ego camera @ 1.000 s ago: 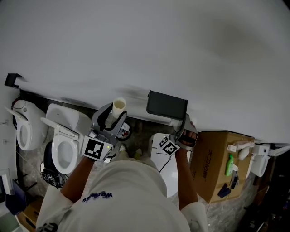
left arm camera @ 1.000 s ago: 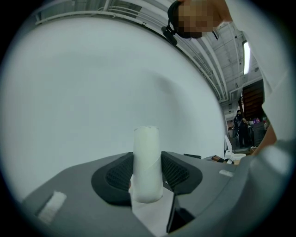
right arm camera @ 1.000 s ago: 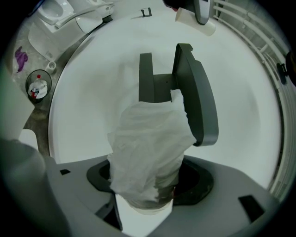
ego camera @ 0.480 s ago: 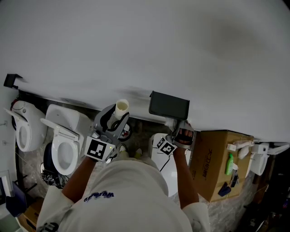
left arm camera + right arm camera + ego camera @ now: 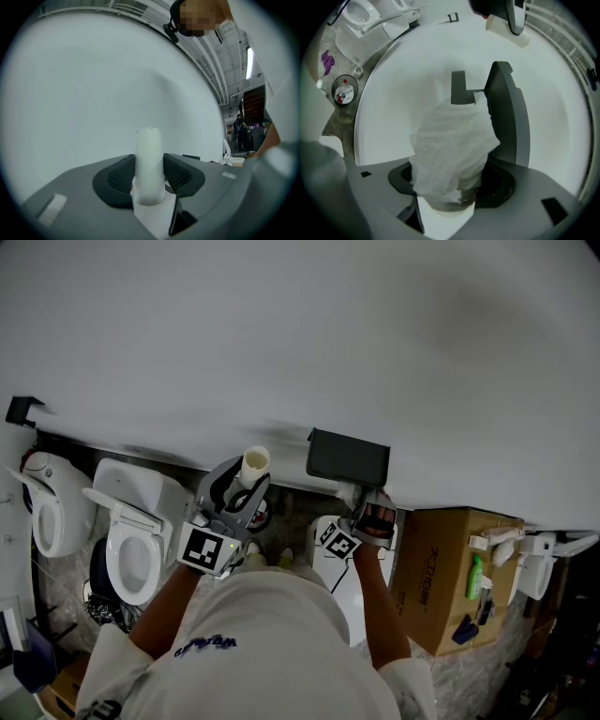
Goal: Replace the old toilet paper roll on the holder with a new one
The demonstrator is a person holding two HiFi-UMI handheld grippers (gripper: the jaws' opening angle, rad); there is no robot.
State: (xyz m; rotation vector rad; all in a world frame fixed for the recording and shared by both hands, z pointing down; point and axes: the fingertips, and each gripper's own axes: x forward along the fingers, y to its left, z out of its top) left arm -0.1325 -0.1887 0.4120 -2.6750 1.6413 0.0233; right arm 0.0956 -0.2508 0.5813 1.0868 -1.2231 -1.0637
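The left claw is closed partway onto the bare cardboard tube, its pads pressing both sides. The tube stands upright before the white wall. The right claw grips the new paper roll, draped in loose tissue, just near the dark holder mounted on the wall, right of the tube.

Holder partly behind paper roll

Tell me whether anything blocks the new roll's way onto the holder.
Nothing visible does. The holder's bar is bare and its cover stands to the bar's right. The roll, in the right gripper, faces the bar. The old tube is off to the side in the left gripper.
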